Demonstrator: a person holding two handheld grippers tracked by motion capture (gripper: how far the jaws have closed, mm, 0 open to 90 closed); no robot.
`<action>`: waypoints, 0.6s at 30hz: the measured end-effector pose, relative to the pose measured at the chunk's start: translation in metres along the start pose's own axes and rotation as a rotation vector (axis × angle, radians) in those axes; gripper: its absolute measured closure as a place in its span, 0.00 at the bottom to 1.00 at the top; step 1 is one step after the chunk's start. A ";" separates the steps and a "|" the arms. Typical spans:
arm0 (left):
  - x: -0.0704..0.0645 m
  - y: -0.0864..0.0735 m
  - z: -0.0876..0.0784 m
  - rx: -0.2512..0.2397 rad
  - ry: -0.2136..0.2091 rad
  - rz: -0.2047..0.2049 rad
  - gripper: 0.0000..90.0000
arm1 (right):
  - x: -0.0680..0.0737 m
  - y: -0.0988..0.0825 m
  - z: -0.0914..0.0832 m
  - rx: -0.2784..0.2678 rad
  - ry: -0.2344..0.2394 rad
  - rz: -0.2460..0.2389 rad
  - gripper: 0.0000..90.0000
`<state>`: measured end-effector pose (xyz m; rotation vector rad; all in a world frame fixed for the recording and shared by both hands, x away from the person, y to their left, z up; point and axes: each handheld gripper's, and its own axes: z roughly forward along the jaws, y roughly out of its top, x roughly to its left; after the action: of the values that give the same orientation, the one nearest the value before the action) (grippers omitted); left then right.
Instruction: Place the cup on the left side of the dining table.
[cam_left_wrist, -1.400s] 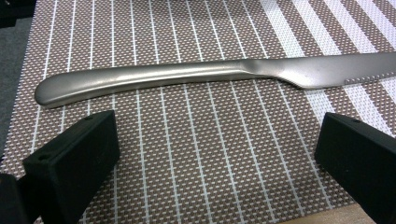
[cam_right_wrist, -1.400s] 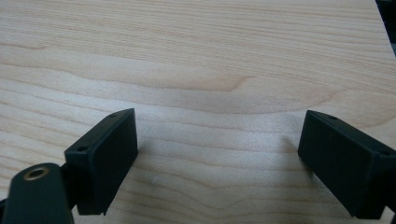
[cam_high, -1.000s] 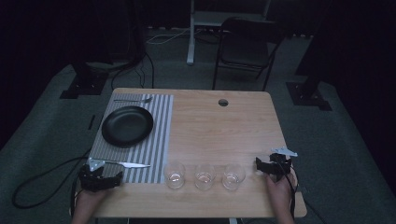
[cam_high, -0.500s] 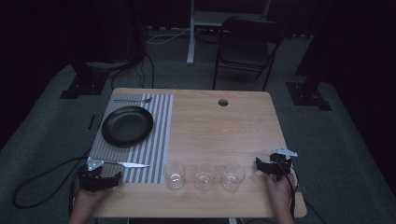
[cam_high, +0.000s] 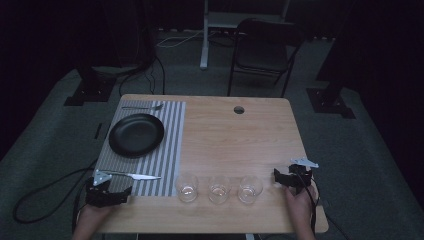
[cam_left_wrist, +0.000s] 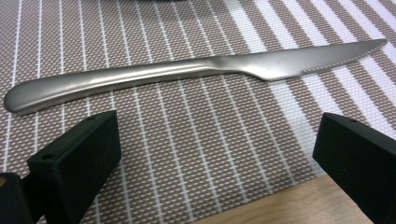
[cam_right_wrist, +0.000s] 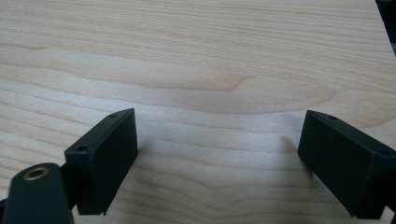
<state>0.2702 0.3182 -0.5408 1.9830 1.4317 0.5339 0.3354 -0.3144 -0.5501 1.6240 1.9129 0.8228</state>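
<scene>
- Between the left gripper's (cam_left_wrist: 217, 163) jaws lies only striped mat (cam_left_wrist: 187, 154); they stand wide apart and grip nothing, having eased slightly inward within the last second.
- Just beyond those jaws a knife (cam_left_wrist: 187, 74) lies flat on the mat, handle toward the left jaw, serrated blade running past the right one, clear of both.
- At the near left of the table (cam_high: 235, 145), in the high view, the left gripper (cam_high: 107, 192) sits by the mat's (cam_high: 170, 150) near edge, the knife (cam_high: 137, 175) just ahead of it.
- Farther up the mat rests a black plate (cam_high: 136, 135), with a fork (cam_high: 142, 107) beyond it.
- Over bare wood, the right gripper's (cam_right_wrist: 217, 158) jaws are also wide apart and hold nothing.
- It sits at the near right corner (cam_high: 295, 177), just beside a row of three glasses (cam_high: 218, 189) along the near edge.
</scene>
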 end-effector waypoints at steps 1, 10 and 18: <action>-0.002 0.000 0.000 -0.003 -0.003 0.006 0.02 | 0.000 0.000 0.000 0.000 0.000 0.000 0.13; -0.016 0.003 0.001 -0.003 -0.063 0.067 0.02 | 0.000 0.000 0.000 0.000 0.000 0.000 0.13; -0.031 0.006 0.001 -0.014 -0.115 0.121 0.02 | 0.000 0.000 0.000 0.000 0.000 0.000 0.13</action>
<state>0.2644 0.2873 -0.5365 2.0645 1.2414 0.4729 0.3354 -0.3145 -0.5501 1.6241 1.9129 0.8228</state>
